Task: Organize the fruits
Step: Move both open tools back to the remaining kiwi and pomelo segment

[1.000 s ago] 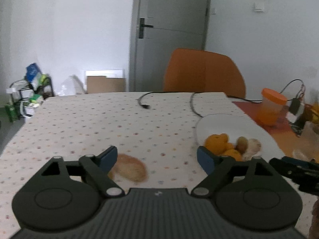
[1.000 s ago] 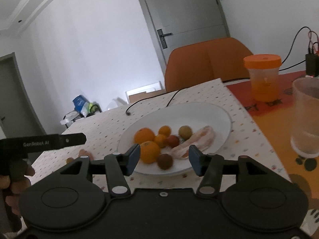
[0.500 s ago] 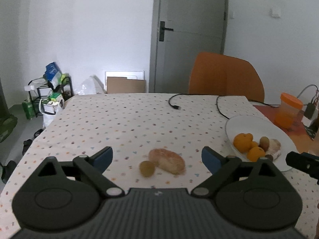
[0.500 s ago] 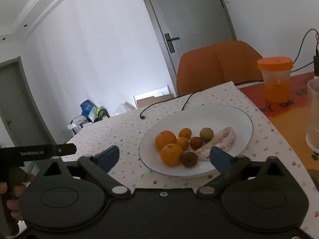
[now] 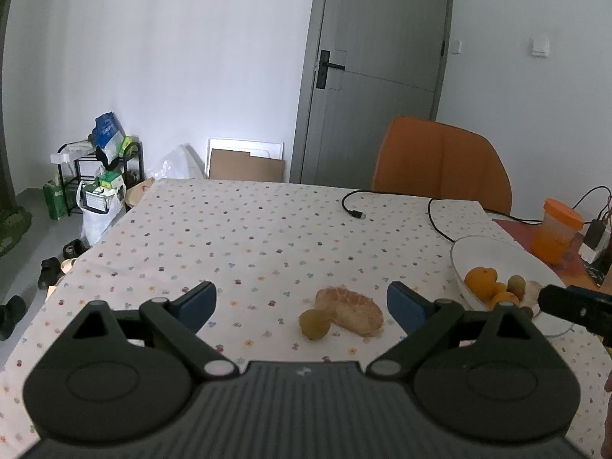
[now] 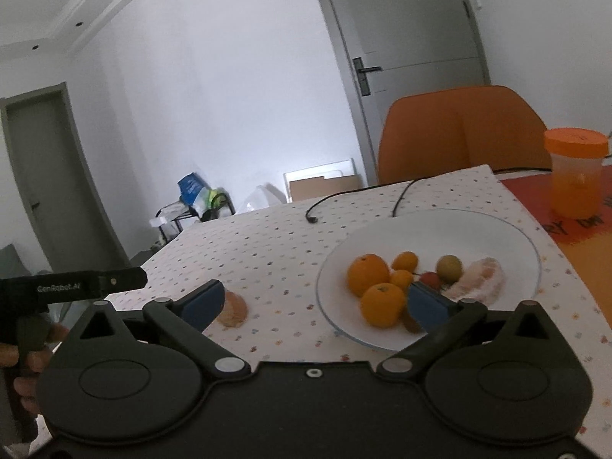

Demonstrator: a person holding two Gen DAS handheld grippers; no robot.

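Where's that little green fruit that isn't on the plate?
In the left wrist view the small green fruit lies on the dotted tablecloth, touching the left end of the peeled citrus piece, left of the white plate.

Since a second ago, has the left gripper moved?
Yes. The left gripper has backed away from the peeled fruit; the white plate and orange chair look farther off.
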